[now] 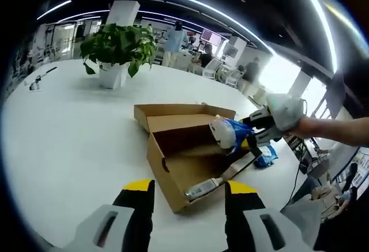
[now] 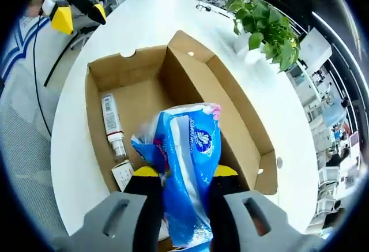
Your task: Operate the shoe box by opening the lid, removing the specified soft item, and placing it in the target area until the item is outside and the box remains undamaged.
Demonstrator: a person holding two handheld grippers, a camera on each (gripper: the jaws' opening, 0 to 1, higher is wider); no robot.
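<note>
open shoe box (image 2: 190, 85) – tube (image 2: 112, 122) inside, right hand-held gripper (image 2: 183, 185) clamping tissue pack (image 2: 187, 165)

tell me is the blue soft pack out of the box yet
Not yet. The right gripper is shut on the blue pack, lifted but hanging over the open shoe box.

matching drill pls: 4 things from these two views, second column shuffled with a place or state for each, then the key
Things:
1. tissue pack
2. tube
3. potted plant
4. left claw

Places or states:
A. lying on the floor of the open shoe box
B. open, holding nothing, near the box's front corner
C. clamped in the right claw above the box
D. standing on the white table beyond the box

Pairs: 1-C, 2-A, 3-D, 4-B
</note>
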